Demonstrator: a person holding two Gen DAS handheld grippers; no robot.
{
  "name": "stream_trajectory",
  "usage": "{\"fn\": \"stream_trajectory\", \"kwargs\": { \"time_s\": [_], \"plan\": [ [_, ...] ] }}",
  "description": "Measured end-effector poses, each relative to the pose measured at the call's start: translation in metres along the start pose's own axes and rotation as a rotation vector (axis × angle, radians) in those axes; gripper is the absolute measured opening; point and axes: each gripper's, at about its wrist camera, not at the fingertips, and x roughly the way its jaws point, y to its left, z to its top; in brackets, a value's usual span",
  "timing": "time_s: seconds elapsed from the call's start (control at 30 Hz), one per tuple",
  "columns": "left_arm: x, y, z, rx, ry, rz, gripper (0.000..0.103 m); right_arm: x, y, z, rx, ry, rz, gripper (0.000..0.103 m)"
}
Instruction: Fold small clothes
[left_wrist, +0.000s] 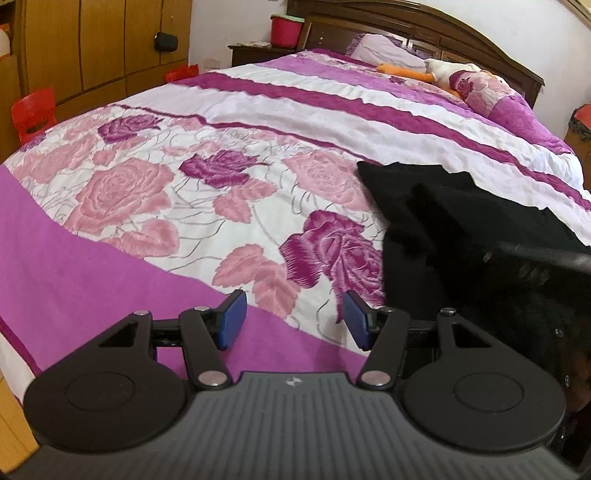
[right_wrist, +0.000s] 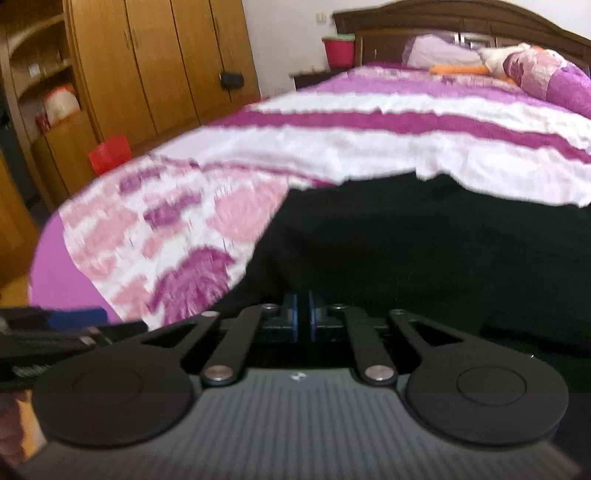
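A black garment lies crumpled on the bed, on the flowered part of the cover, with the white and purple stripes running behind it toward the headboard. The right gripper sits at the near edge of that garment, its blue pads brought together until only a thin dark slit shows between them; black cloth covers the fingertips, so it looks pinched on the hem, though the cloth hides how much of it the pads have caught. The left gripper hangs with its jaws spread and nothing between them, over the plain purple band of the cover, beside the garment and apart from it. From those open fingers the garment lies off to the right and somewhat farther up the bed, its nearest dark edge just beyond the right-hand pad. The garment seems to stretch away from the right gripper toward the stripes, but its folds blur the long axis. So the right hand is the nearer one, already on the cloth, and the left would have to travel sideways toward the garment to take a second corner before any fold.
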Motion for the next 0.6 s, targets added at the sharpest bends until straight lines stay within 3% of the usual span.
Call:
{"fn": "stream_trajectory", "kwargs": {
  "time_s": [0.17,0.3,0.6],
  "plan": [
    [-0.005,-0.013,0.007,0.023,-0.024,-0.018,0.063,-0.037,-0.019,0.020,0.022,-0.111,-0.014,0.008],
    [-0.004,-0.027,0.016,0.045,-0.040,-0.051,0.063,-0.067,-0.046,0.032,0.040,-0.178,-0.076,0.008],
    [0.008,-0.061,0.031,0.067,-0.054,-0.128,0.063,-0.097,-0.124,0.017,0.164,-0.203,-0.250,0.008]
  ]
}}
